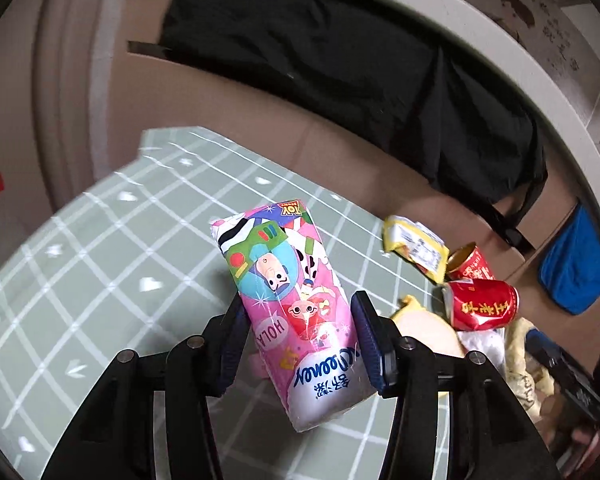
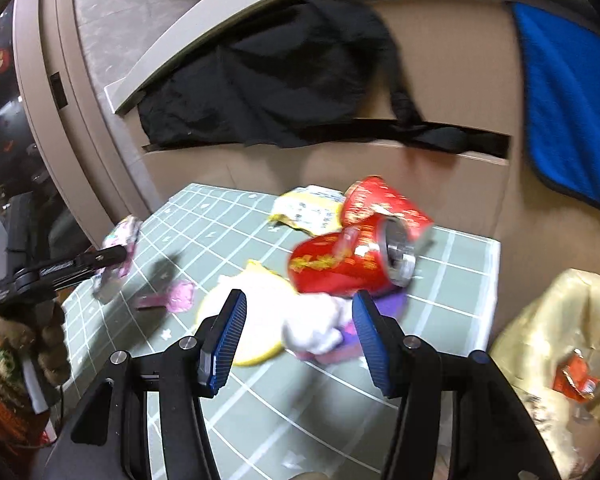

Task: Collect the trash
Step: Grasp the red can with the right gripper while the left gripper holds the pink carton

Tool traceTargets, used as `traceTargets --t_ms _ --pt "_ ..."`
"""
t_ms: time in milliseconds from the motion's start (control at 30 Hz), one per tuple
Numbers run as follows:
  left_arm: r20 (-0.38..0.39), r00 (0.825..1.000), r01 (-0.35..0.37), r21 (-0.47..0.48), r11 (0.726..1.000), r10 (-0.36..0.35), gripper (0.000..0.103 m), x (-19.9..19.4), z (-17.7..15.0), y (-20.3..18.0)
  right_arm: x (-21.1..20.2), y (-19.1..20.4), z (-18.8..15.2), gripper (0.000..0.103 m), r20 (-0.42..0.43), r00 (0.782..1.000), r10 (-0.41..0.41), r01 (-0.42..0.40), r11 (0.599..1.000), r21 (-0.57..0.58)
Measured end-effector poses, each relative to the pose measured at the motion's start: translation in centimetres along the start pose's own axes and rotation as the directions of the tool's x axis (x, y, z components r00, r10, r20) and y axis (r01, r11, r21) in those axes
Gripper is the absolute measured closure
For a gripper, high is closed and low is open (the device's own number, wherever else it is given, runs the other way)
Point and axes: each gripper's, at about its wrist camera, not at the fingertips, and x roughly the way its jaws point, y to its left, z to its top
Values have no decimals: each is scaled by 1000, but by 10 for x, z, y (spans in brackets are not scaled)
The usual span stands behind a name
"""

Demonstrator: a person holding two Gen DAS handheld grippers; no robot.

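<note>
The left tool (image 1: 300,340) pinches a pink tissue pack (image 1: 290,308) above the worktop (image 1: 100,260), the pack's long axis pointing away from it. The right tool (image 2: 298,334) is spread, empty; a crumpled white tissue (image 2: 320,326) lies between its fingers, 2 red cans (image 2: 352,256) just beyond. The right tool is nearer.

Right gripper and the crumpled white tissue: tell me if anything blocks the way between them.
Nothing visible does. The right gripper is open, and the white tissue already lies between its blue pads. A red can lies just beyond the tissue and a yellow-rimmed disc beside it, neither in the gap.
</note>
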Motion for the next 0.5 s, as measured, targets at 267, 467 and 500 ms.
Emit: traceTargets --t_ms 267,467,500 --pt "-23 999 38 -7 999 -38 51 -15 -16 28 26 -32 32 51 67 988 -141 130 982 140" --pt "-45 996 79 -30 996 -80 51 -8 -23 28 71 -63 26 49 -26 993 -113 116 967 229" --pt "-49 995 81 -26 996 -82 51 -6 -23 26 72 -66 22 47 -19 995 -96 98 964 247"
